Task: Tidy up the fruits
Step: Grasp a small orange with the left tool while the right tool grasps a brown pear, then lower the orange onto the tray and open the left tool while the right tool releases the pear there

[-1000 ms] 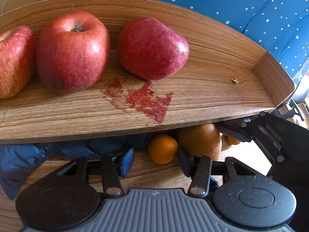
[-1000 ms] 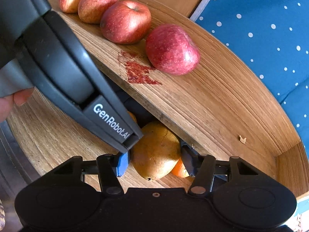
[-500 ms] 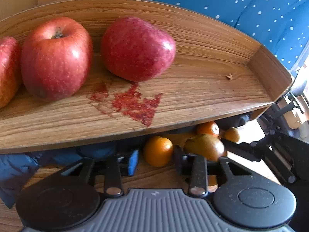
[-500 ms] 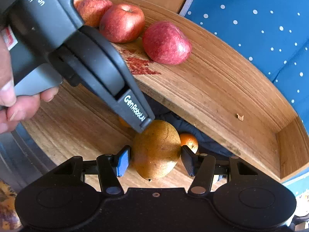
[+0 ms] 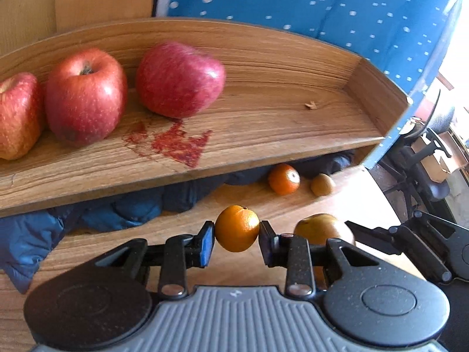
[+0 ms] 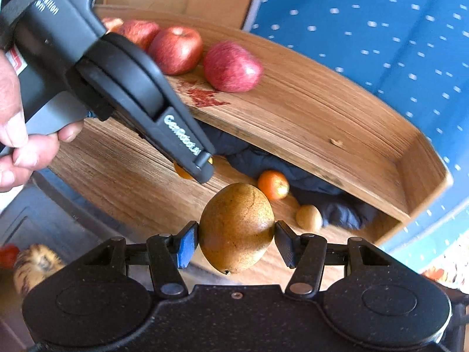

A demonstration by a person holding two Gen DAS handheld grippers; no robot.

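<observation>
On the left side of the wooden tray (image 5: 293, 58), three red apples (image 5: 85, 94) sat in a neat row, and a fourth one peeked out behind them in the right camera's view. That part of the job looked done. A red smear (image 5: 176, 143) marked the wood just in front of the apples, and the right half of the tray was bare but for a tiny crumb (image 5: 310, 105). Below the tray lay a blue padded cloth (image 5: 126, 208) on the round wooden table (image 6: 117, 176). Near the middle, the left gripper (image 5: 236, 242) was pinching a small orange (image 5: 236, 228) between its two pads, and the orange looked lifted off the table. A bit to the right, the right gripper (image 6: 236, 239) squeezed a brown pear (image 6: 236, 227) from both sides and held it up too. Farther right, a second orange (image 5: 283, 179) and a small brown fruit (image 5: 322, 184) waited on the table near the cloth. A person's hand (image 6: 17, 135) gripped the left tool's handle. I would guess the job was about half done: the apples were sorted, two fruits were in the air, and two more were left to pick up. I could not tell where the held fruits were meant to go, though the bare end of the tray seemed likely.
</observation>
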